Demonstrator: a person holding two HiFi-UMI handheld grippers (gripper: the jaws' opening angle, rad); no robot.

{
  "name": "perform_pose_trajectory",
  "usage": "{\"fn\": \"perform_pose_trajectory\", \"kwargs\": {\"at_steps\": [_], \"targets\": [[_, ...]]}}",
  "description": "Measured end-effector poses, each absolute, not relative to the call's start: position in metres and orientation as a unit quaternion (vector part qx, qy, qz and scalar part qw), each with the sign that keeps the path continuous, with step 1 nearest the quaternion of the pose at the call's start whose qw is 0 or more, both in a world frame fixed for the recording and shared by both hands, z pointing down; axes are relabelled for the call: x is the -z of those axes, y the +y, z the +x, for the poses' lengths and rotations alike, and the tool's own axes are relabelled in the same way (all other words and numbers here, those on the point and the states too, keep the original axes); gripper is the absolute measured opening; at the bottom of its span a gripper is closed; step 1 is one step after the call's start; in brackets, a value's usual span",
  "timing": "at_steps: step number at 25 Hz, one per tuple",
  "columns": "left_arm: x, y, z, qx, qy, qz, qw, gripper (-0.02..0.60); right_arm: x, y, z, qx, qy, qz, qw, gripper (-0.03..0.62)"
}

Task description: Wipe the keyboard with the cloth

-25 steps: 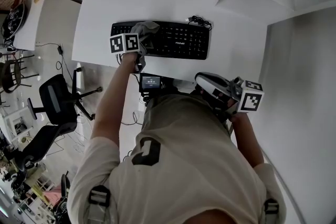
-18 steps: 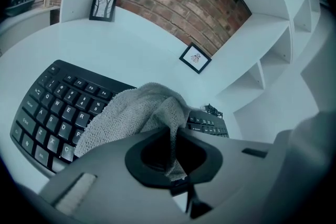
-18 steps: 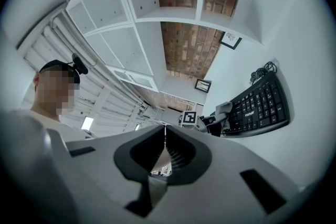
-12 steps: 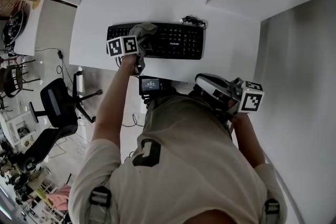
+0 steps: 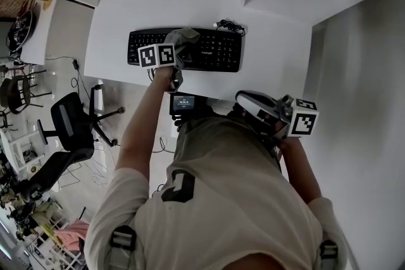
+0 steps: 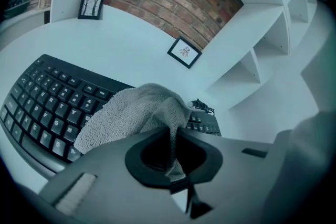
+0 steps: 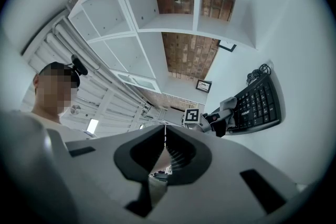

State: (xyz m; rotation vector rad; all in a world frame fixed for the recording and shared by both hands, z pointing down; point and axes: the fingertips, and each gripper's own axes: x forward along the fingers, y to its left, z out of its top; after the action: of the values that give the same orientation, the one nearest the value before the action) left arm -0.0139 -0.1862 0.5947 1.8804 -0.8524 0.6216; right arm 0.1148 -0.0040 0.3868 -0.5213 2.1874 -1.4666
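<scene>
Cloth [image 5: 183,40], grey, bunched on the keyboard [image 5: 215,50] at upper centre of the head view. Looks soft, limp, light; best pinched by a fold. Clamped just so in the left gripper [image 6: 172,149]. Lower right, right gripper [image 7: 165,147] idle, jaws together on nothing.

We see a black keyboard [image 5: 215,50] lying flat near the front edge of the white desk [image 5: 272,41], what looks like its coiled cable [image 5: 231,26] at the far right corner, and a crumpled grey cloth [image 5: 183,40] draped over its left-middle keys, one fold pinched by the left gripper [image 6: 172,136].
</scene>
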Motion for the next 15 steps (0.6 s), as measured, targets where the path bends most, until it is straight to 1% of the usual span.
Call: {"fn": "perform_pose_trajectory", "kwargs": {"at_steps": [10,15], "targets": [[-0.596,-0.167,0.041,-0.264,-0.309,0.781,0.475,0.009,-0.388,0.005,0.130,0.532,0.789,-0.199,0.233,0.006],[-0.596,-0.165,0.048,-0.270,-0.310,0.782,0.468,0.009,-0.388,0.010,0.132,0.531,0.789,-0.203,0.234,0.006]]}}
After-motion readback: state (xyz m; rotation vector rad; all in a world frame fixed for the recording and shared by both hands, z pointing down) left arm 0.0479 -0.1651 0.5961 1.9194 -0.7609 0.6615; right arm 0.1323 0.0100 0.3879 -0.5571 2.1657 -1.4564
